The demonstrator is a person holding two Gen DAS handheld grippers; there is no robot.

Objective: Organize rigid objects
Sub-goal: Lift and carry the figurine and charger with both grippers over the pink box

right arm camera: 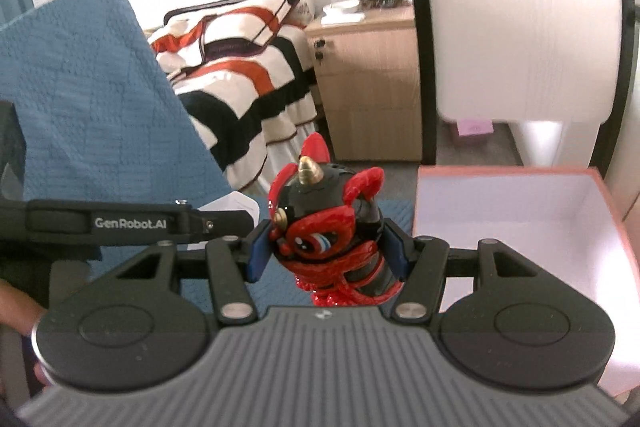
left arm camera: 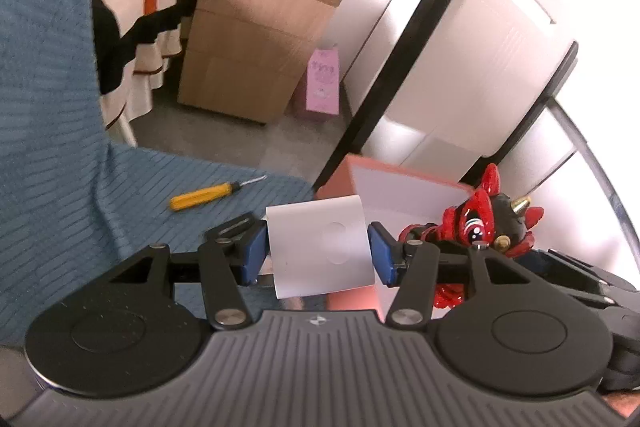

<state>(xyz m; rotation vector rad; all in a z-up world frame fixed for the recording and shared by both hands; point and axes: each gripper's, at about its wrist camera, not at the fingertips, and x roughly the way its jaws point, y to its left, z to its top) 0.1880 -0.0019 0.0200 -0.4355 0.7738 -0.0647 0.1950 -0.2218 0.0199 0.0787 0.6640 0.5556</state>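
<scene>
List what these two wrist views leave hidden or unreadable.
- Floor of the pink-rimmed open cardboard box: right wrist view, covered by the right tool; left wrist view, by the white rectangular box in the left tool.
- Base of the red and black horned figurine: behind the right tool's body.
- Print on the pink carton: left wrist view, too small.
- Items on the wooden bedside cabinet: blurred in glare.

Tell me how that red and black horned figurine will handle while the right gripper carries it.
The figurine looks like glossy hard plastic, so it may slip between the right gripper pads. Its horn and curled red limbs stick out and look prone to snapping. It is probably stiff and light.
</scene>
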